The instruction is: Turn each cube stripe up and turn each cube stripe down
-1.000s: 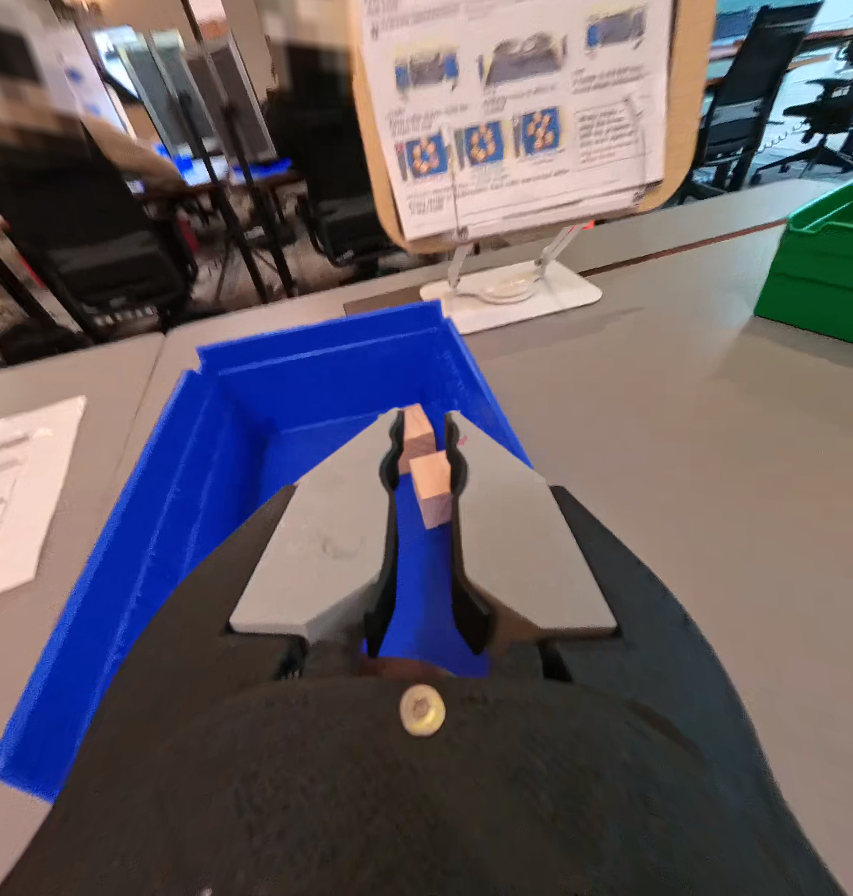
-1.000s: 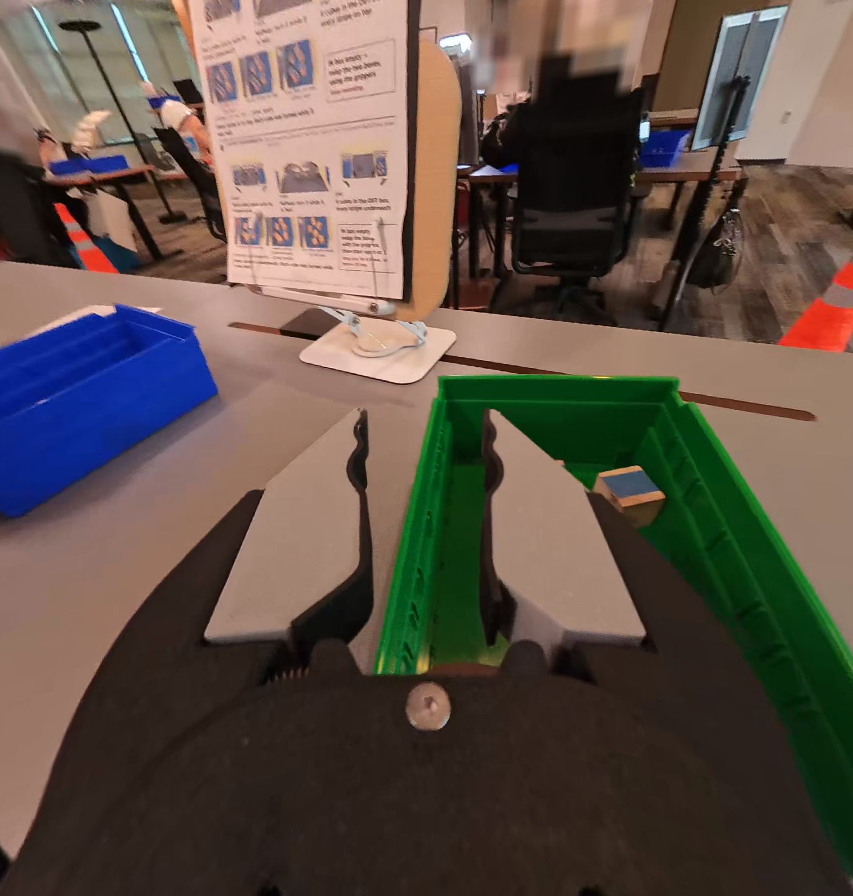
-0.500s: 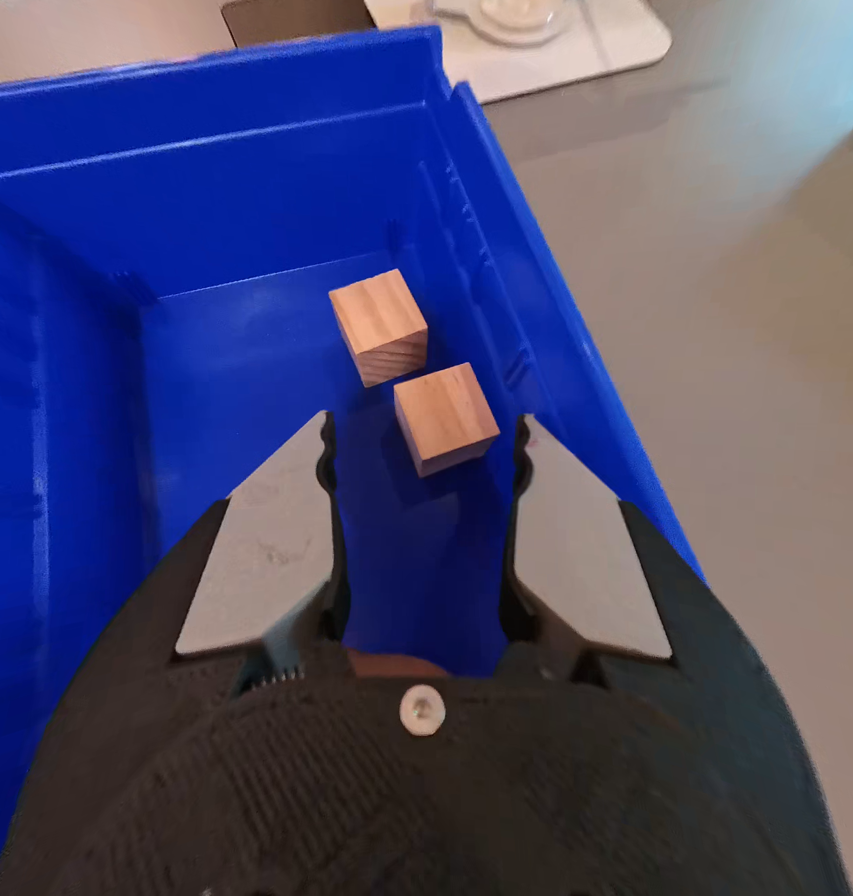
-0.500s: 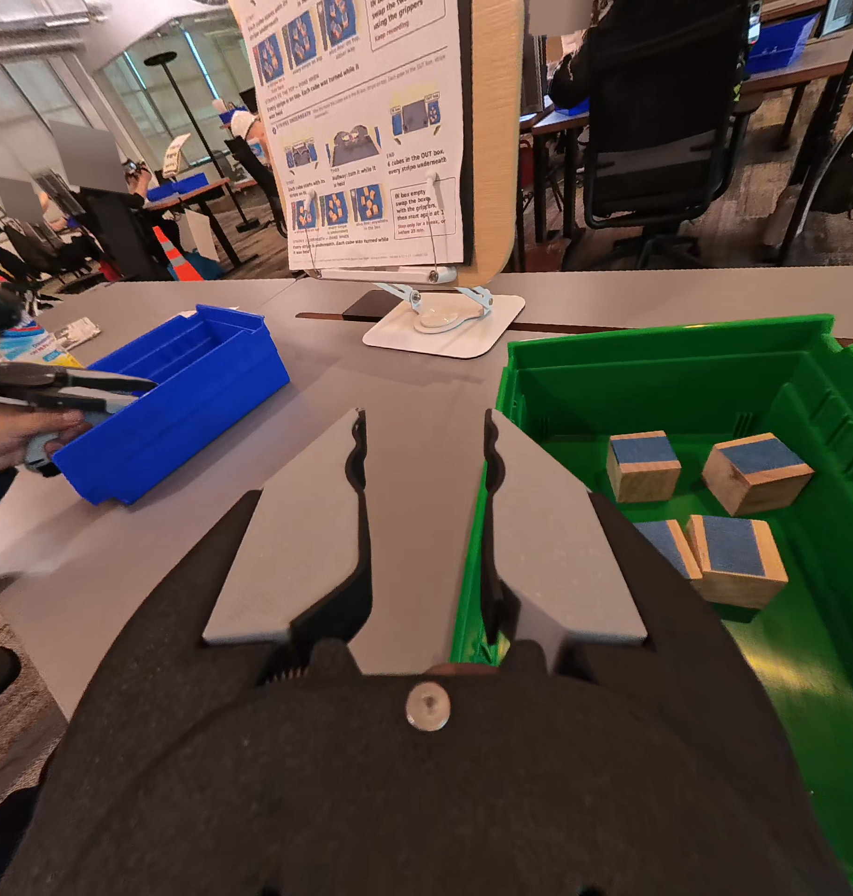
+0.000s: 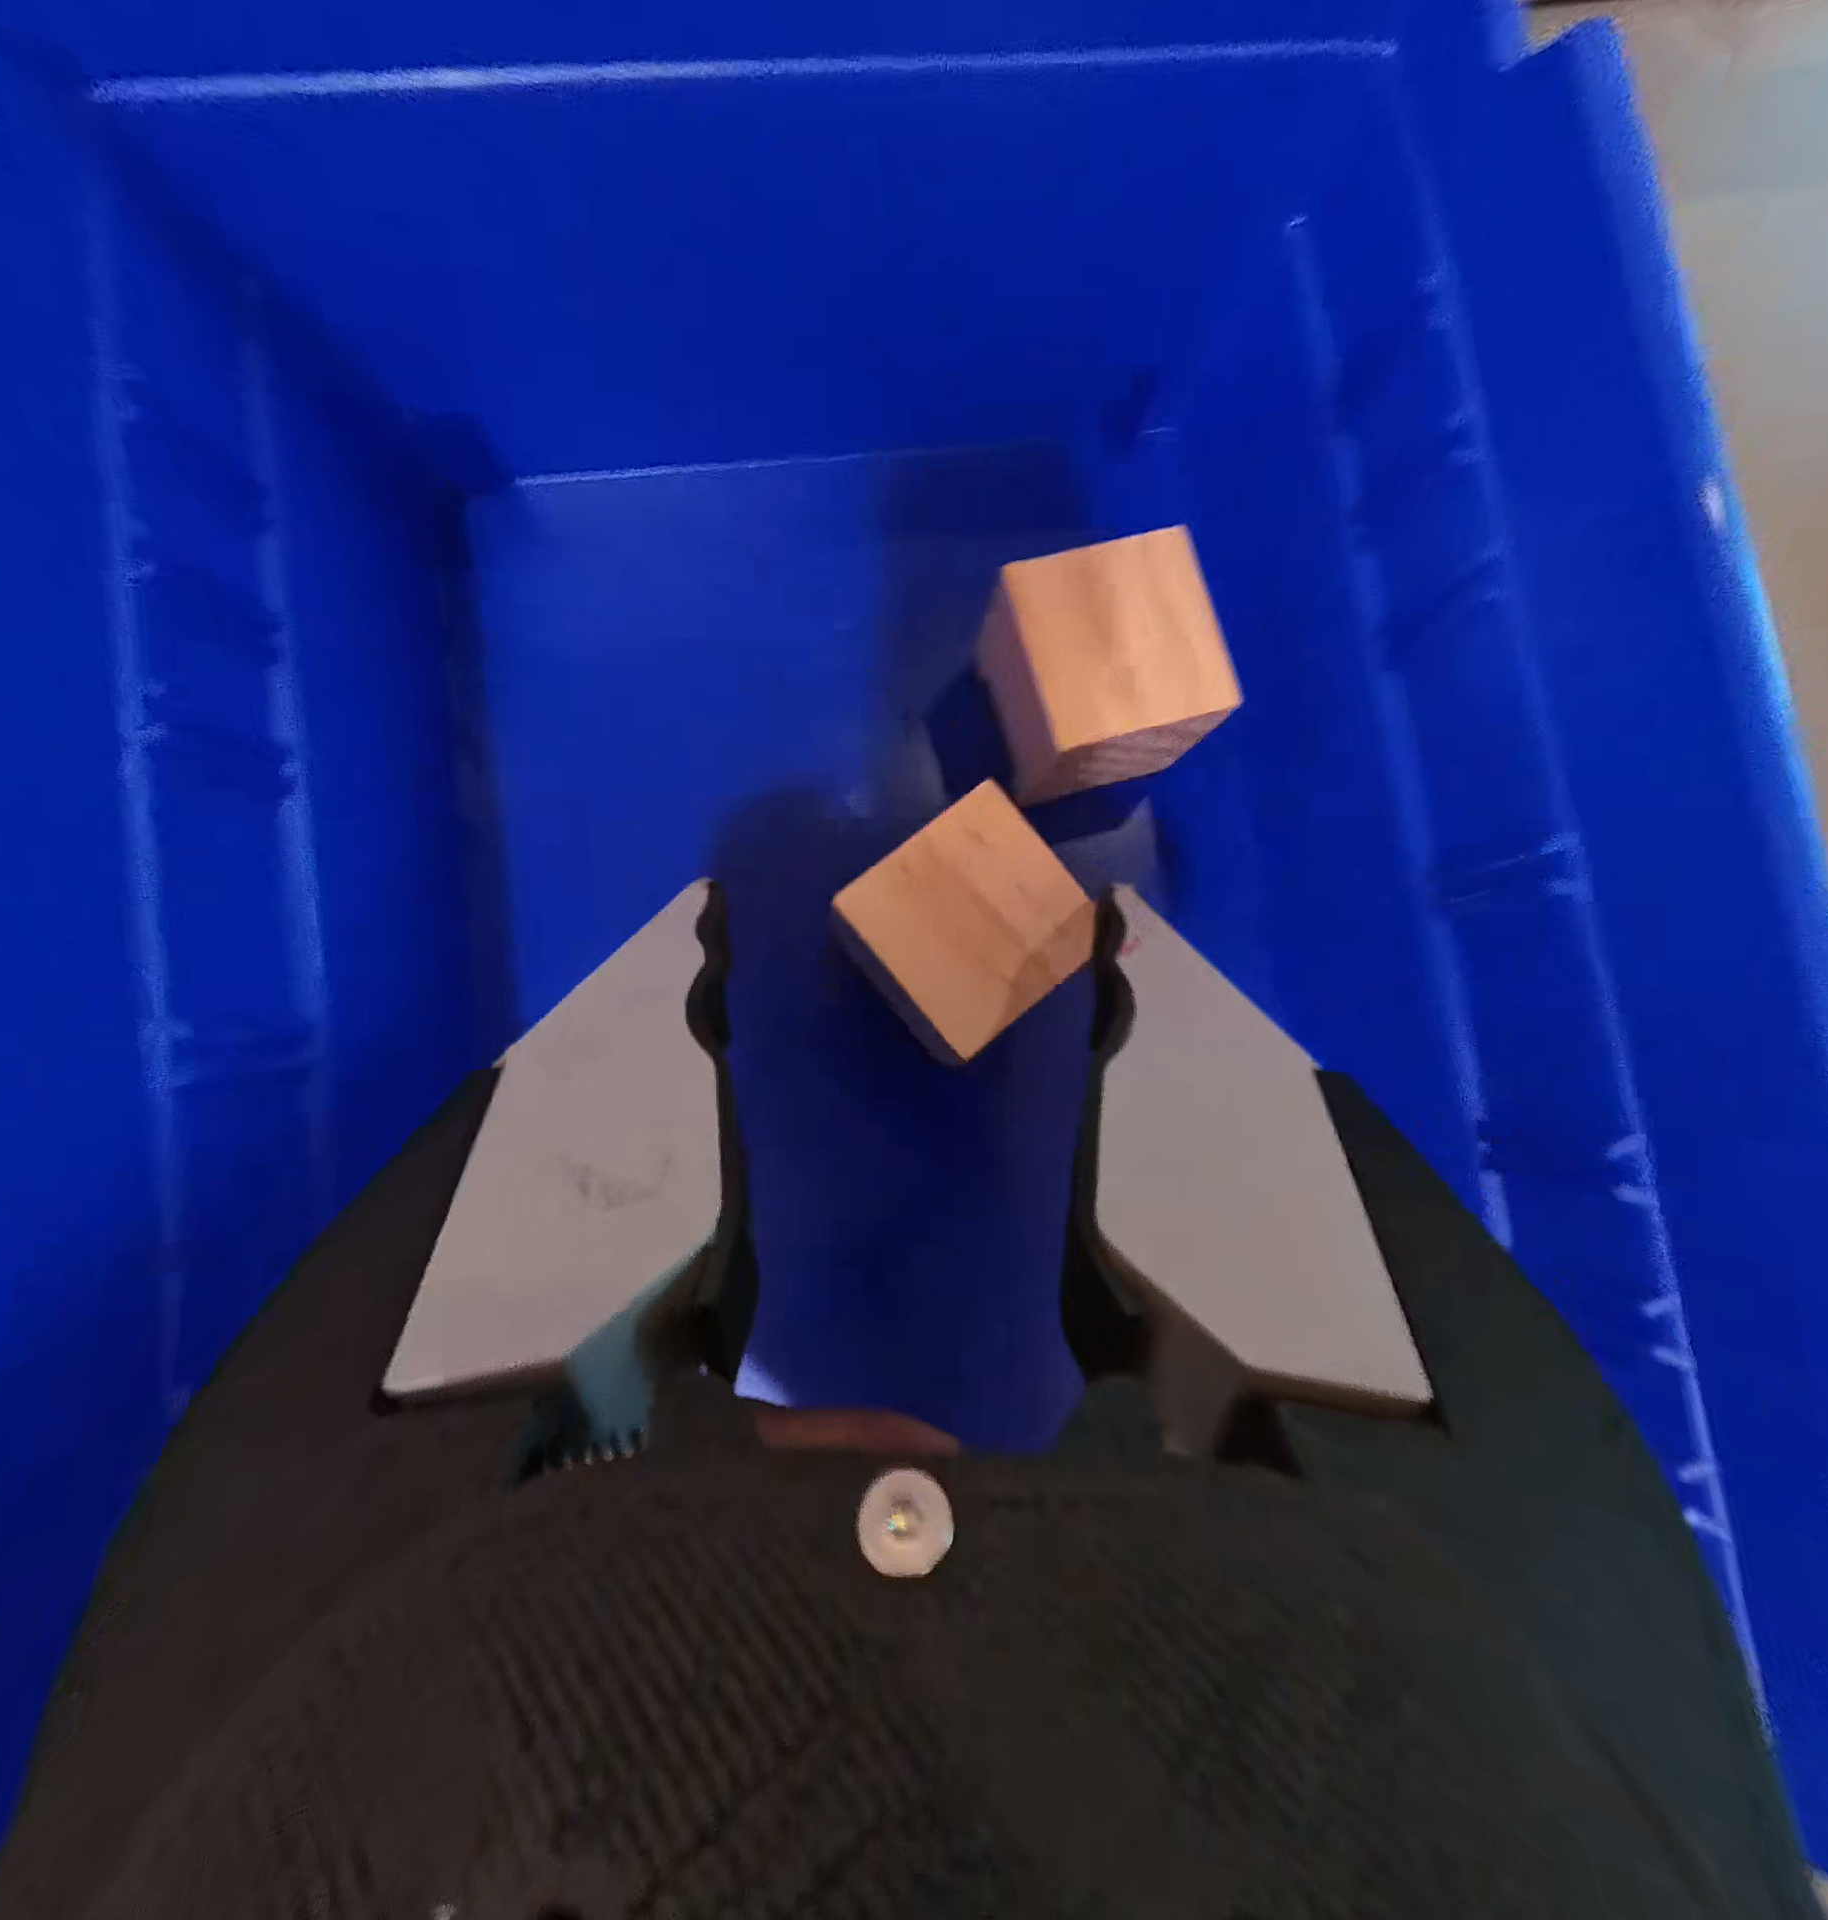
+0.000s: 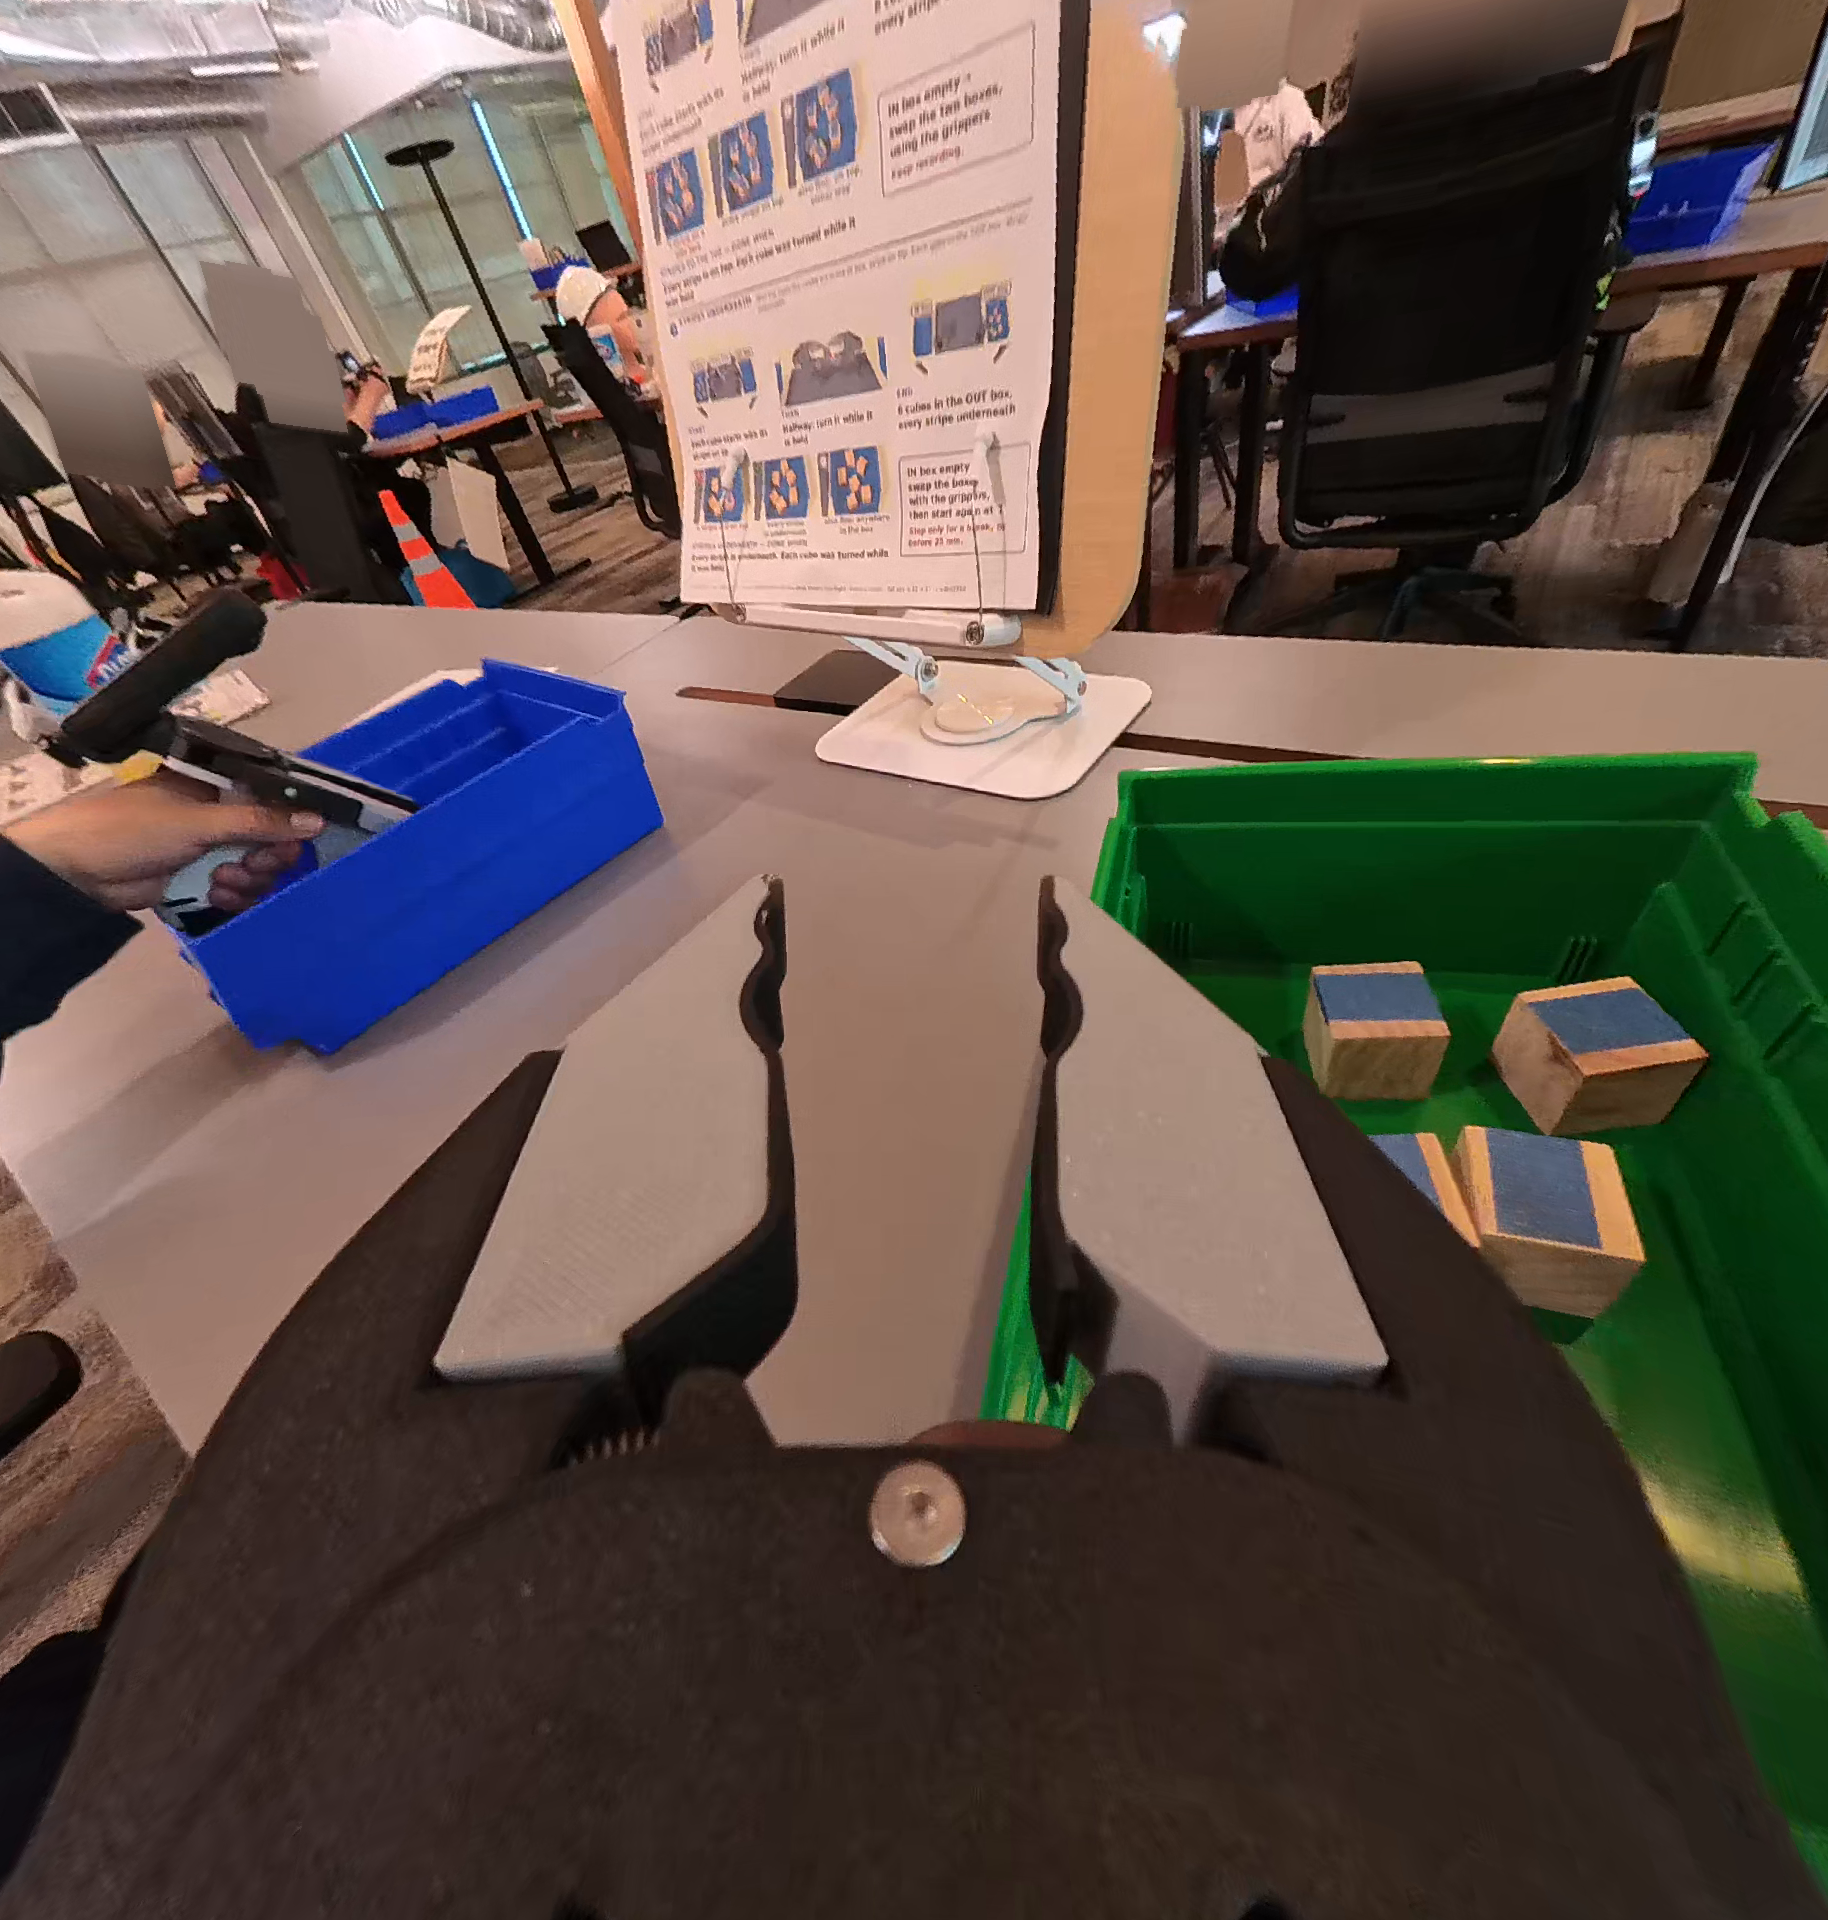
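— So, what's around you?

— An open office with chairs and desks behind a grey tabletop. On it sit a blue bin to my left, a green bin to my right, and between them, farther back, a stand with an instruction sheet.

— Any writing?

— The sheet carries printed text and small pictures; I leave the words alone.

— And your jaws?

— My left gripper reaches down into the blue bin, jaws spread, holding nothing. A plain wooden cube lies between the tips, touching or nearly touching the right one; a second plain cube sits just beyond it. My right gripper hovers over the tabletop by the green bin's left wall, jaws spread and empty.

— Anything hard to make out?

— The left view is blurred, and neither cube there shows a stripe. In the green bin four striped cubes lie blue side up; my right jaw partly hides one.
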### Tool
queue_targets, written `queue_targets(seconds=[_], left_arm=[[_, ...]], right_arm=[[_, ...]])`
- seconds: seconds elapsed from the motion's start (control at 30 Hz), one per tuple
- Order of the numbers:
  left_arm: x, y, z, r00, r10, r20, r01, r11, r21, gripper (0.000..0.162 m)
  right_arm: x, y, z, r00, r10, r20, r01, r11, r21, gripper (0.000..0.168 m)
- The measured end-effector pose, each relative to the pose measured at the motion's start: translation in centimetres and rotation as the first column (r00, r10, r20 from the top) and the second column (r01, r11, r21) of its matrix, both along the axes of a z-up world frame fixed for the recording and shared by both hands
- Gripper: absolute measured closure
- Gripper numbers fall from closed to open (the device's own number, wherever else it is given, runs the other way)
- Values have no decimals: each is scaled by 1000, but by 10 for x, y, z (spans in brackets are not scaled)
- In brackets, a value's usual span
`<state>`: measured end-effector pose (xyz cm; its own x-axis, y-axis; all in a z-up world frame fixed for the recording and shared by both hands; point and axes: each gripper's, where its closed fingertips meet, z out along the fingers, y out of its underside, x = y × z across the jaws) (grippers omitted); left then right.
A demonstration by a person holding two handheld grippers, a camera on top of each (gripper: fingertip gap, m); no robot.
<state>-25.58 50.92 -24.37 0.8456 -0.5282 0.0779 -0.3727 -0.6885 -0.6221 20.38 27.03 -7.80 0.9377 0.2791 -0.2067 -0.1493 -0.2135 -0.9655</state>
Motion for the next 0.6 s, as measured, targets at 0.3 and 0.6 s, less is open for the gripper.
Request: queue_targets(seconds=[0.3,0.6], left_arm=[[-3,-1,13,993,29,115,-22,998,-64,93],[2,6,-21,1000,9,-16,-10,998,-61,107]], right_arm=[[-2,-8,14,999,12,-30,-11,999,40,122],[-24,-5,5,998,65,26,-65,998,3,122]])
